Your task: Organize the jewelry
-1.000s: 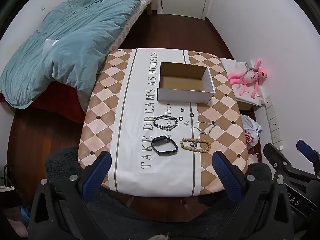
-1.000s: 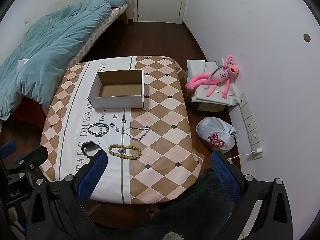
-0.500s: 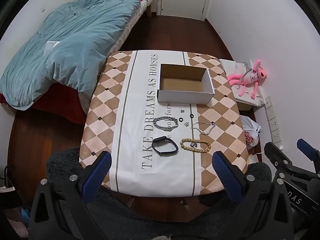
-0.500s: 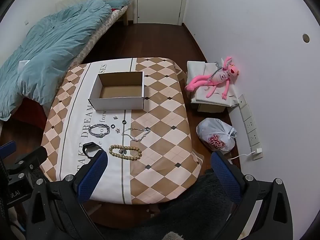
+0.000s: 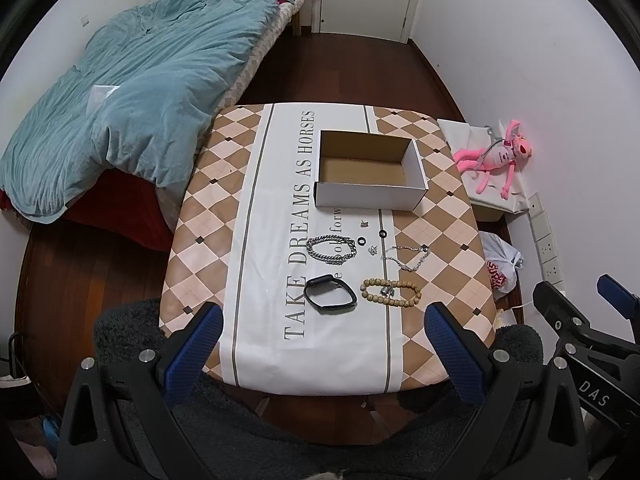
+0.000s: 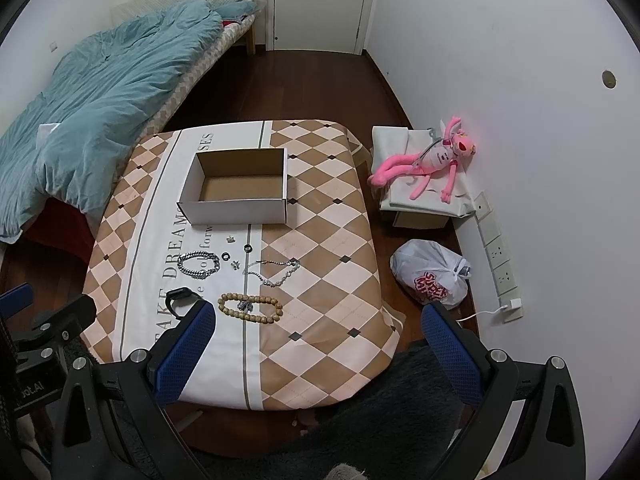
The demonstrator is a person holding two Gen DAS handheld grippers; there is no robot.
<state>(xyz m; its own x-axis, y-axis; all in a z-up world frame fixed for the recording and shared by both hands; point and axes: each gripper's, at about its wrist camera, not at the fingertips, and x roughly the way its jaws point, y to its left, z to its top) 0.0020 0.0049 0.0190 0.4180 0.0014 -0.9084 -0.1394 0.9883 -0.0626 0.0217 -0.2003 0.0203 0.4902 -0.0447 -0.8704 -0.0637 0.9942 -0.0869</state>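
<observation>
Both the left gripper (image 5: 324,354) and right gripper (image 6: 320,350) hang wide open, holding nothing, near the checked table (image 5: 208,240), where a wooden bead bracelet (image 5: 391,293), a black band (image 5: 330,299), a chunky silver chain (image 5: 331,249), a thin silver necklace (image 5: 406,257) and maybe tiny rings lie close together in front of the far open cardboard box (image 5: 370,197).

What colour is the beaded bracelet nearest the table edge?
Light tan, wood-like beads: the beaded bracelet shows best in the left wrist view.

Ahead of the spread jaws: matt cardboard box (image 5: 370,170), white outside, brown inside. Nearer the jaws: shiny metal chain bracelet (image 5: 331,249), matt wooden bead bracelet (image 5: 390,291), smooth black plastic band (image 5: 330,299). All on a smooth printed tablecloth (image 5: 264,280); fingers (image 5: 192,354) textured blue rubber.
</observation>
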